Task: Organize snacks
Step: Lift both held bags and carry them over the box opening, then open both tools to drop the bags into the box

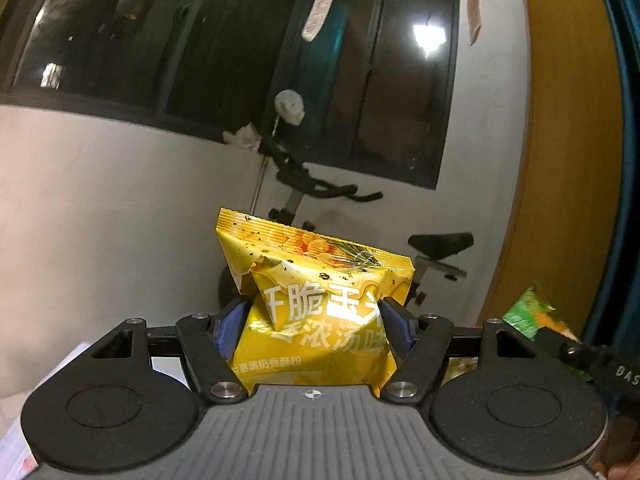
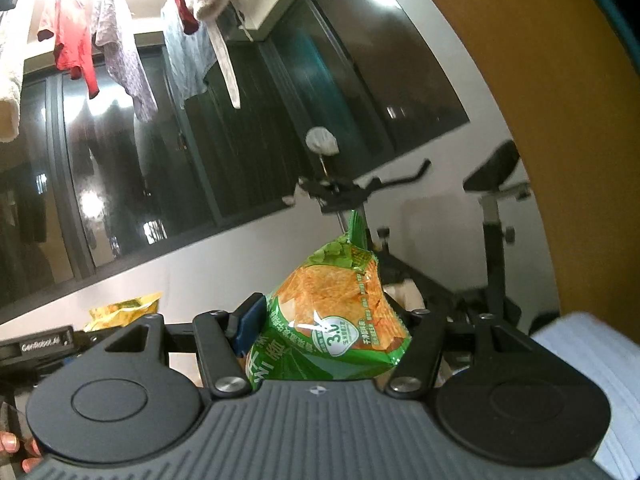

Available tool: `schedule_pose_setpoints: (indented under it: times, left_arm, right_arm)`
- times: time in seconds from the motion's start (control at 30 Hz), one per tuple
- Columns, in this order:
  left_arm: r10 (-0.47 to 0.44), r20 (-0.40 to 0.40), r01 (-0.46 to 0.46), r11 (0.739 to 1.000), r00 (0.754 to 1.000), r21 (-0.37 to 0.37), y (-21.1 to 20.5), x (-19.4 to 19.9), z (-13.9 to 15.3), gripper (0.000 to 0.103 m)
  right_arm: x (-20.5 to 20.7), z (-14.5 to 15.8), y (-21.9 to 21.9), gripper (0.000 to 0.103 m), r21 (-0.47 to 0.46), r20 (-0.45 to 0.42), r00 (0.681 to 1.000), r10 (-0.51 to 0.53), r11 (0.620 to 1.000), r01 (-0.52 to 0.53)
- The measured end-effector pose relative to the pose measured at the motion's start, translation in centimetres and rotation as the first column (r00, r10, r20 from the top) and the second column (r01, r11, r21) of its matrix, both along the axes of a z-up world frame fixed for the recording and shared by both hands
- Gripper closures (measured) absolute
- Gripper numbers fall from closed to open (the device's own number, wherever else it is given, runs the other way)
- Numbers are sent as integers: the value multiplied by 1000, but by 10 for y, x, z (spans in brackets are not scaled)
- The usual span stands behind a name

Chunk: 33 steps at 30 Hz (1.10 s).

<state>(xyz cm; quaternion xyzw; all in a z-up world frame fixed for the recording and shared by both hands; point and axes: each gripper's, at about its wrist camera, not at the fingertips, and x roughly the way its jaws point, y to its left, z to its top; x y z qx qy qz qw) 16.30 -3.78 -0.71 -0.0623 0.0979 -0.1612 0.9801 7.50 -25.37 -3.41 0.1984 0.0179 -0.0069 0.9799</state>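
My left gripper [image 1: 314, 314] is shut on a yellow snack bag [image 1: 312, 280] with white lettering; both blue pads dent its sides and it is held up in the air. The right gripper [image 2: 320, 326] is shut on a green snack bag [image 2: 340, 300] showing orange chips, also lifted, its sealed end pointing up. At the right edge of the left wrist view the green snack bag [image 1: 532, 314] shows beside the other gripper's body. In the right wrist view the yellow snack bag [image 2: 124, 310] peeks in at lower left.
An exercise bike [image 1: 320, 196] stands ahead against a white wall under dark windows [image 1: 200, 48]. Clothes [image 2: 120, 40] hang overhead. An orange panel [image 1: 568, 160] rises on the right. A white folded cloth [image 2: 592, 364] lies at lower right; a hand [image 2: 16, 448] shows at lower left.
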Motion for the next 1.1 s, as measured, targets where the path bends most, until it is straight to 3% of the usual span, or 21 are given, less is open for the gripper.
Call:
schedule_pose_setpoints:
  times: [0.3, 0.67, 0.7, 0.8, 0.97, 1.1]
  left_arm:
    - [30, -85, -26, 998, 996, 56, -31, 57, -13, 30]
    - [45, -188, -23, 992, 981, 122, -26, 108, -33, 23]
    - [49, -192, -25, 992, 980, 126, -23, 107, -31, 22]
    - [50, -193, -27, 993, 980, 119, -17, 107, -30, 16]
    - [23, -193, -4, 995, 981, 100, -10, 95, -23, 16]
    - [5, -153, 15, 992, 988, 128, -3, 68, -18, 16]
  right_arm:
    - [76, -2, -8, 41, 23, -63, 998, -18, 1000, 20]
    - [108, -20, -17, 39, 38, -190, 981, -33, 998, 41]
    - [109, -19, -17, 38, 29, -194, 980, -36, 999, 42]
    - [107, -18, -16, 19, 4, -195, 980, -46, 999, 48]
    - [100, -20, -17, 16, 29, -189, 982, -27, 999, 34]
    - [81, -20, -15, 16, 12, -165, 986, -6, 1000, 8]
